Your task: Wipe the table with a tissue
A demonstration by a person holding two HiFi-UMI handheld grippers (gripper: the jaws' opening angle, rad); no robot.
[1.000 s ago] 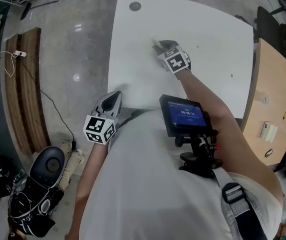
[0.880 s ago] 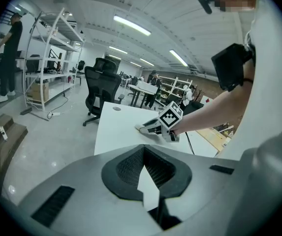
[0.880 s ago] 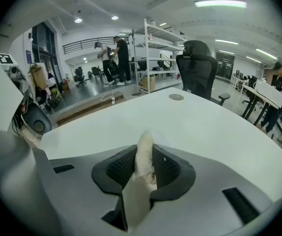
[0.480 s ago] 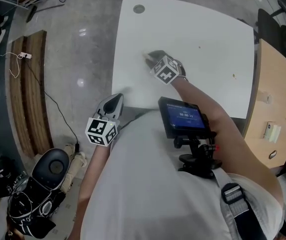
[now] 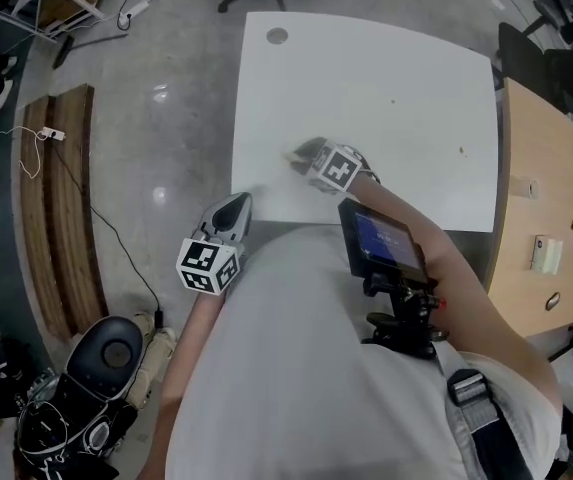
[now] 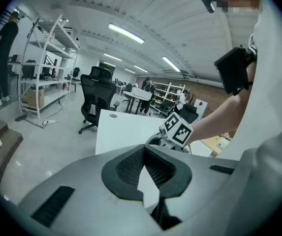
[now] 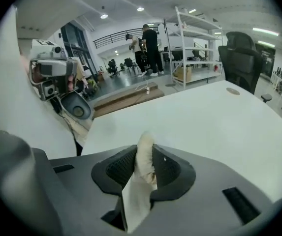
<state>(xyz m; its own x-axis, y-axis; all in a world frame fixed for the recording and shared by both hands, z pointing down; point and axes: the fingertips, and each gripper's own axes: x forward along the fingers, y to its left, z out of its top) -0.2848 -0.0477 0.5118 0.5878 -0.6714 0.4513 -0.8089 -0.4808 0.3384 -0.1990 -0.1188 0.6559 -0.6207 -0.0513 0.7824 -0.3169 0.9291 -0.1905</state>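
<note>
Right gripper (image 5: 304, 156): jaws clamped on one tissue (image 7: 140, 181), white, soft, crumpled. It stands up between the black ribbed pads (image 7: 118, 168) and pokes out a little past the tips. Grey matte plastic body.

The tips are down at the table (image 5: 366, 78), one smooth, glossy white top with rounded corners. In the head view the tips are motion-blurred and actual contact can't be read.

One round grey grommet hole (image 5: 277, 36) sits well ahead of this gripper, near the table's far corner.

Left gripper (image 5: 238, 204): jaws drawn together at the tips, with just a thin wedge of gap behind them showing white table. It holds nothing. It sits at the table's near edge, close to the right gripper's left and nearer the person.

Two marker cubes, one per gripper (image 5: 338, 170) (image 5: 209, 265), white with black square patterns.

One black mesh-back office chair (image 7: 241, 58) beyond the table, ahead-right of the right gripper. One wooden desk (image 5: 546, 228) off to that gripper's right.
</note>
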